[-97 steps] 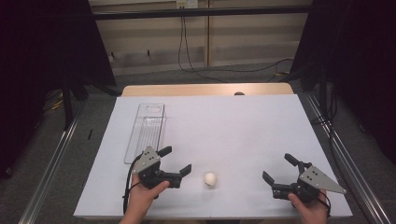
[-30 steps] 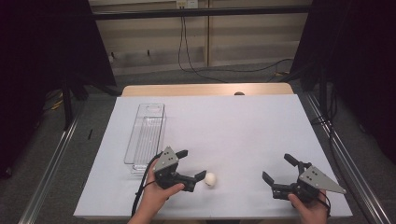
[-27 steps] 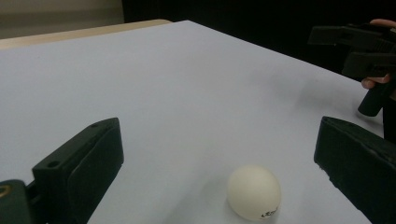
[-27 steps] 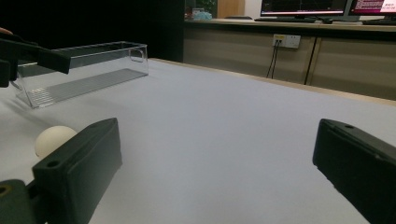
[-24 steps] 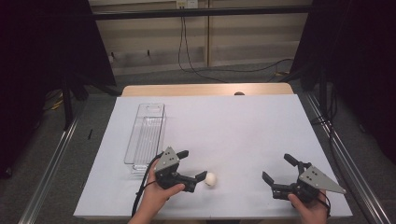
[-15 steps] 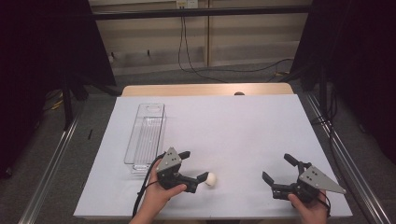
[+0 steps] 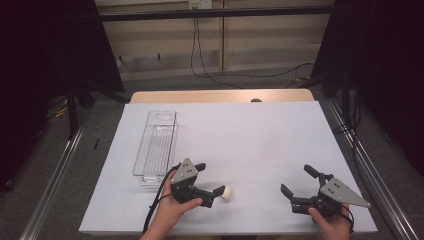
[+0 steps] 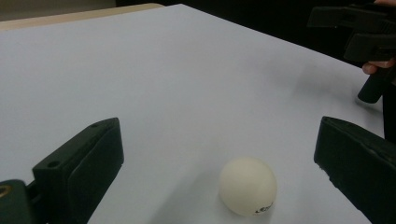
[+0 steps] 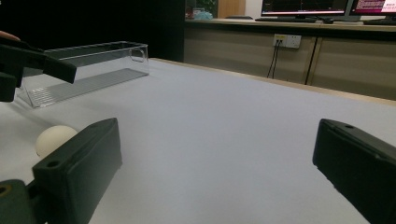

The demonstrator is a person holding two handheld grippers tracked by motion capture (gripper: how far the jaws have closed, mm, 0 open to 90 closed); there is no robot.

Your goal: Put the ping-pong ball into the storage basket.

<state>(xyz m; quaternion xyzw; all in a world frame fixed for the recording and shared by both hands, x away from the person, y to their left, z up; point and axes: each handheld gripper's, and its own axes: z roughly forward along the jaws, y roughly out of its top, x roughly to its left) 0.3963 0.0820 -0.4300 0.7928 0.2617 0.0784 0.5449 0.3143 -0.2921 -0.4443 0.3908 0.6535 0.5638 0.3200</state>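
Note:
A small white ball [image 7: 227,192] lies on the white table sheet [image 7: 240,135] near its front edge. My left gripper [image 7: 210,178] is open right at the ball. In the left gripper view the ball [image 8: 247,185] sits low between the two black jaws of my left gripper [image 8: 219,150], nearer the right-hand one and touching neither. My right gripper [image 7: 298,181] rests open at the front right with nothing between its jaws. In the right gripper view, my right gripper [image 9: 217,154] faces the ball [image 9: 52,139], which peeks out behind its left jaw.
A long clear plastic tray [image 7: 156,145] stands empty on the left part of the sheet, just beyond the left hand; it is also in the right gripper view [image 9: 88,70]. A bare wooden strip [image 7: 220,96] runs along the far edge. Metal rails flank the table.
My left gripper has slid right along the front of the table until its open jaws reach the ball. The ball and the right gripper have stayed put.

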